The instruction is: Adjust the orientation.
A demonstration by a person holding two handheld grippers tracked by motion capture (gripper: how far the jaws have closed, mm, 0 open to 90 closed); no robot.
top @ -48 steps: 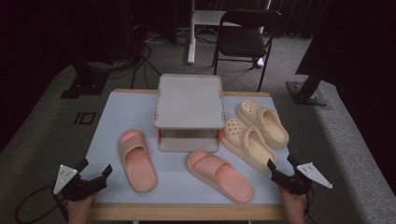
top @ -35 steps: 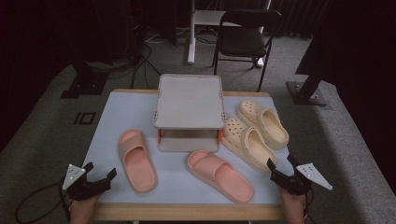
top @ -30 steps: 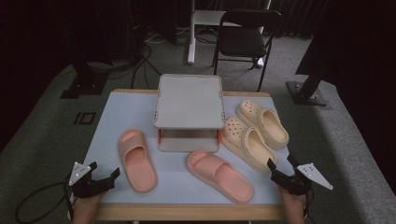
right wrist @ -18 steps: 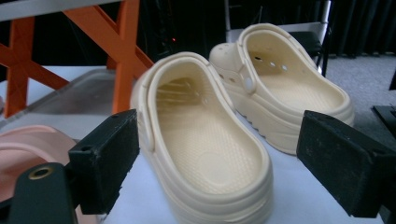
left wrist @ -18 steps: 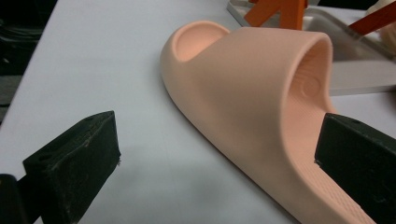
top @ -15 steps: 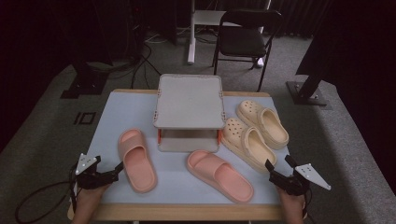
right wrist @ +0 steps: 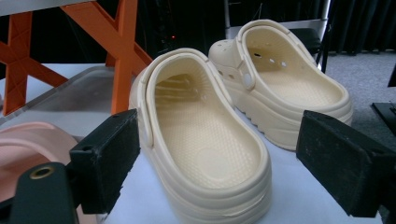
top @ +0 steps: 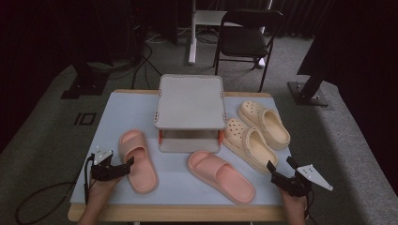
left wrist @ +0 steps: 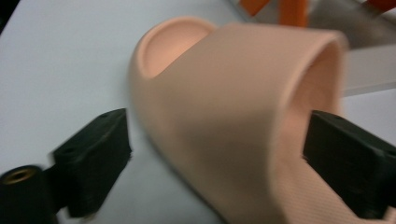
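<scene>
Both grippers, left (top: 123, 167) and right (top: 278, 171), have fingers apart; closing on the slide's (left wrist: 243, 121) soft strap, we might squash it.

Two pink slides (top: 137, 161) (top: 220, 176) and two cream clogs (top: 248, 145) (top: 264, 123) lie upright around a grey rack (top: 190, 104).

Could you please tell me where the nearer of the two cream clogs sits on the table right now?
In the high view, the nearer cream clog lies right of the grey rack, beside its twin, just ahead of the open right gripper.
</scene>
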